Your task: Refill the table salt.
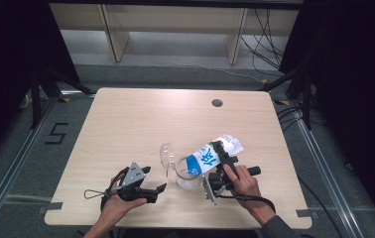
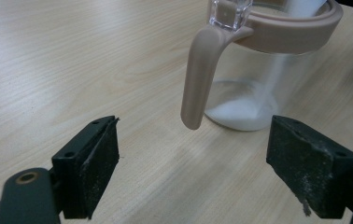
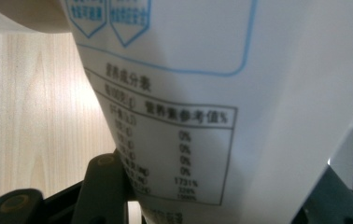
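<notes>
A clear jug (image 1: 186,179) with a beige rim and handle (image 2: 201,74) stands near the table's front edge, its clear lid (image 1: 167,154) flipped open to the left. My right gripper (image 1: 223,151) is shut on a white and blue bag (image 1: 210,156), tilted mouth-down over the jug. In the right gripper view the bag's printed label (image 3: 184,140) sits between the jaws of my right gripper (image 3: 221,191). White powder (image 2: 241,117) streams in and heaps on the jug's bottom. My left gripper (image 1: 156,179) (image 2: 193,158) rests open and holds nothing, just left of the jug and facing its handle.
The light wooden table (image 1: 136,119) has a round cable hole (image 1: 217,103) at the back right. Black curtains flank both sides, and cables lie on the floor at the right. A shelf unit stands behind the table.
</notes>
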Demonstrator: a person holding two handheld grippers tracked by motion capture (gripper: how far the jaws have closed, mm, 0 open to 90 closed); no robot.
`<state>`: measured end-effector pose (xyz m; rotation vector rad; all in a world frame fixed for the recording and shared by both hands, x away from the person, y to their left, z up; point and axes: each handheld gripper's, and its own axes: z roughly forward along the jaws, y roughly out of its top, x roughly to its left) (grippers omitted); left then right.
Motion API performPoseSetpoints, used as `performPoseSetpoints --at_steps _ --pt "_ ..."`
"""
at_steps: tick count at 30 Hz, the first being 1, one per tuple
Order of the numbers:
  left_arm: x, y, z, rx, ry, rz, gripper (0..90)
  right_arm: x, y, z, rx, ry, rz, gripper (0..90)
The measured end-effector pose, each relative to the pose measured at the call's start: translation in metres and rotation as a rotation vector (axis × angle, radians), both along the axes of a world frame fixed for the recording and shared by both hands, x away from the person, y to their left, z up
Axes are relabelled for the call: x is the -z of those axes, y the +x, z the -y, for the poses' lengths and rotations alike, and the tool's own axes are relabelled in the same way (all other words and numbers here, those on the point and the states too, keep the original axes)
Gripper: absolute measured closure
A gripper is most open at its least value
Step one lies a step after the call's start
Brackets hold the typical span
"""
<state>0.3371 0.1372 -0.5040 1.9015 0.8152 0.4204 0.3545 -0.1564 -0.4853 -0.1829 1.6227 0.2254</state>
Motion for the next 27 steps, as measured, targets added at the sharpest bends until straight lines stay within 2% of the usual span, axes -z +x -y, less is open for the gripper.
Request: performPoseSetpoints --at_steps 1,2,5,6,7,9,27 --pt "0.0000 0.0000 0.0000 0.000 0.000 0.000 16.5 -0.0004 -0.0001 0.0001 -0.001 -0.009 0.002 51.5" --pt "-0.0001 -0.0001 0.0000 -0.003 0.002 0.001 16.6 0.0017 -0.0006 0.0002 0.010 0.025 -0.011 51.6" --pt "0.0000 -0.0002 0.0001 -0.001 0.002 0.001 16.5 0.0021 -0.0006 0.0001 0.010 0.029 -0.012 51.8" --pt "0.0000 -0.0001 0.0001 0.001 0.001 0.000 16.5 -0.0005 0.0000 -0.0002 -0.002 -0.007 0.000 51.8" --pt "0.0000 -0.0001 0.0001 0.001 0.001 0.000 16.5 -0.0009 0.0001 -0.0003 -0.003 -0.012 0.001 51.8" --pt "-0.0001 -0.0001 0.0000 0.000 0.000 0.001 16.5 0.0004 -0.0001 -0.0001 0.001 0.005 -0.005 51.8" --pt "-0.0001 -0.0002 0.0001 0.001 0.003 0.001 16.5 -0.0001 -0.0002 0.0001 -0.002 -0.006 -0.005 52.1"
